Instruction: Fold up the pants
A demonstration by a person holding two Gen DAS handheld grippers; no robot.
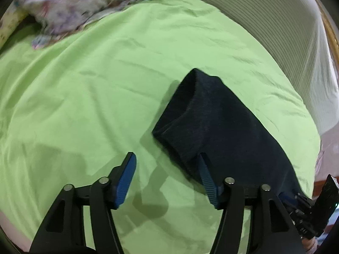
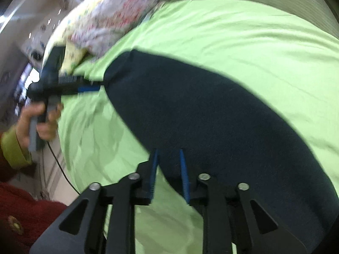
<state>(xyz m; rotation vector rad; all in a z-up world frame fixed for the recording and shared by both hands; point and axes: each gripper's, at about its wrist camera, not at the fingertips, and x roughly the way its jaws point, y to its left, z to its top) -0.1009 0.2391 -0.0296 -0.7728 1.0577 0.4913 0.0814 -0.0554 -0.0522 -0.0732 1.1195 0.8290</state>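
On green sheet, dark navy pants folded into long band, centre to 4 o'clock in left view; wide bare sheet from 9 to 12. Left gripper fingers wide apart, right pad tucked under pants edge. Right gripper fingers narrowly apart, pants edge between them, contact unclear. Pants knit, matte; sheet smooth, lightly creased. Floral bedding at 11, ribbed white cover at 2

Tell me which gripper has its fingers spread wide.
The left gripper: its fingers stand far apart, one against the edge of the pants. The right gripper has its fingers close together, with pants fabric between them.
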